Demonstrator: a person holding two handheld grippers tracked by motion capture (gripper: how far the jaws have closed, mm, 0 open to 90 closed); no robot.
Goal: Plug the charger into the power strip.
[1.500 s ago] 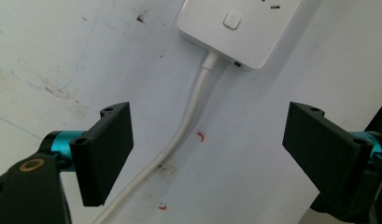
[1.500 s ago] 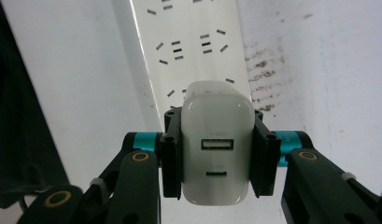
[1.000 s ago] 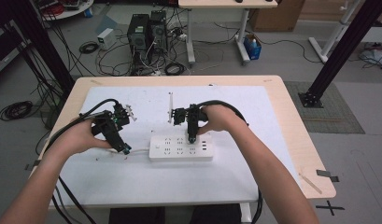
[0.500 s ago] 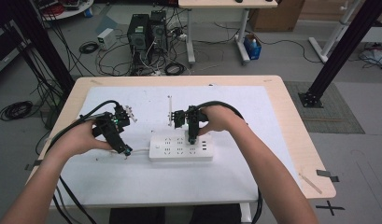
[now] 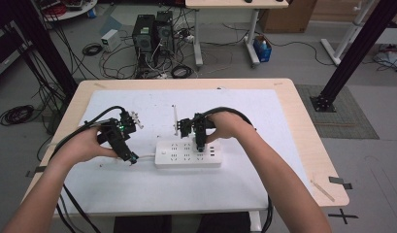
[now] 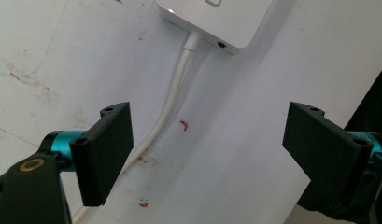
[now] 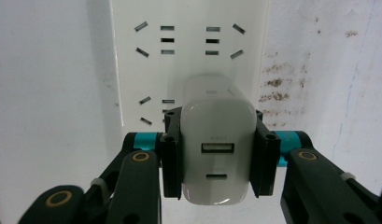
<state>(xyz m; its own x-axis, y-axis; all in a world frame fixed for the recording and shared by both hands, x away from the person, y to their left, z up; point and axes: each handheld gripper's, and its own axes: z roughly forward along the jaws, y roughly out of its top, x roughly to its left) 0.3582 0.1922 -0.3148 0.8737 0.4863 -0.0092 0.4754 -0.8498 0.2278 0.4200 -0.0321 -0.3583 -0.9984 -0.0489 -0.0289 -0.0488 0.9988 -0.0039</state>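
A white power strip (image 5: 188, 154) lies on the white table cover, its sockets (image 7: 188, 42) facing up. My right gripper (image 5: 200, 144) stands over its right part, shut on a white USB charger (image 7: 217, 154) that sits against the strip's face; the right gripper (image 7: 217, 161) clamps the charger's two sides. Whether the prongs are in a socket is hidden. My left gripper (image 5: 130, 158) is at the strip's left end, open. In the left gripper view, the left gripper (image 6: 212, 149) straddles the strip's white cord (image 6: 172, 100) without touching it, with the strip's end (image 6: 221, 18) ahead.
A thin white stick (image 5: 175, 119) lies behind the strip. The wooden table (image 5: 307, 126) shows bare at its right edge, with a strip of tape (image 5: 322, 189) near the front right corner. Black cables trail from both grippers toward the person.
The right gripper has come slightly lower and nearer with the charger, onto the strip. The left gripper has shifted a little toward the strip's left end, still open.
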